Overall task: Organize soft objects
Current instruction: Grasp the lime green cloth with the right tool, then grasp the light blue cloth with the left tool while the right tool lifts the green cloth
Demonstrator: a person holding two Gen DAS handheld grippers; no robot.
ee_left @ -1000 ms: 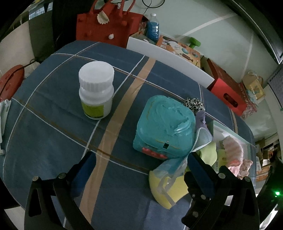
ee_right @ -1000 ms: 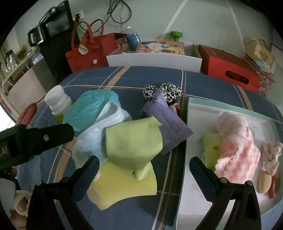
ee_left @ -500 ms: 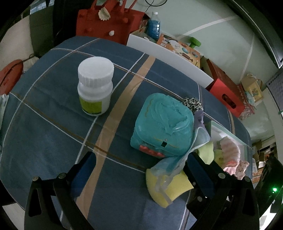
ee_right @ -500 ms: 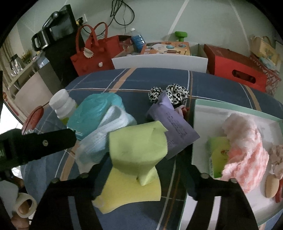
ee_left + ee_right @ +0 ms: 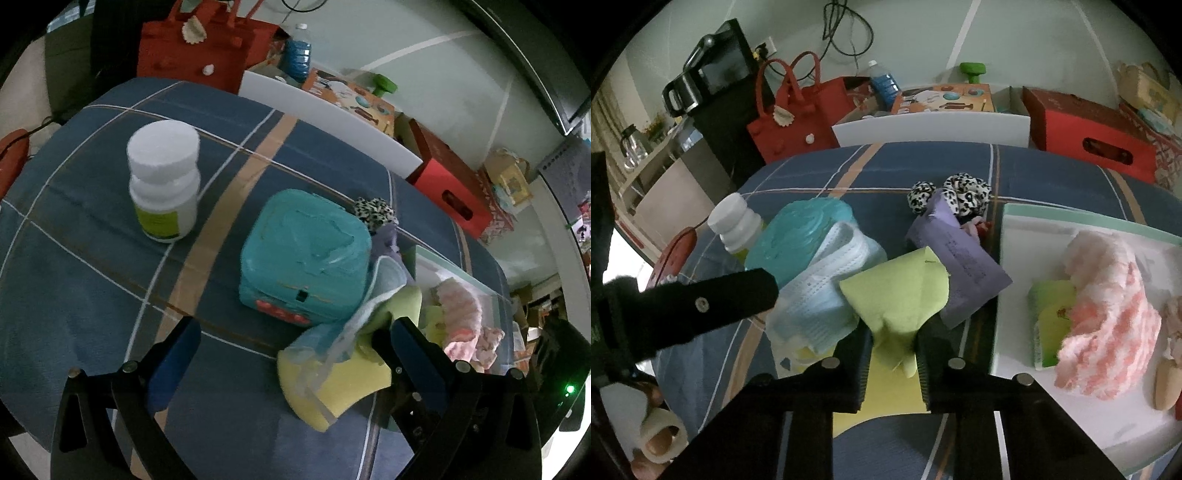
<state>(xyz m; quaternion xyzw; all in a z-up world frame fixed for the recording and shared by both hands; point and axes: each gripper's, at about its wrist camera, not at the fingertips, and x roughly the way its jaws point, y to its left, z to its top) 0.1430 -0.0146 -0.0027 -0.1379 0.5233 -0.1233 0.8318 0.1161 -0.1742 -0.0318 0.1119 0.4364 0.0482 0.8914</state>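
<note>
Home room w/ coffee maker [image 5: 701, 79], red handbag [image 5: 792, 118] (boxes along wall).

Both views dim, bluish-green cast, noticeably grainy. Left wrist view darker than right. Heavy fisheye bending: counter [image 5: 92, 280] edges bow, black vignette fills the corners. Brightest patch is overexposed daylight at the left edge of the right wrist view. Shadows soft, no hard glare. Slight motion blur on the white bottle [image 5: 162, 184] and the tray [image 5: 1008, 266] rim.

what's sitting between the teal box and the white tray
In the right wrist view, a face mask, a green cloth and a purple card.
</note>
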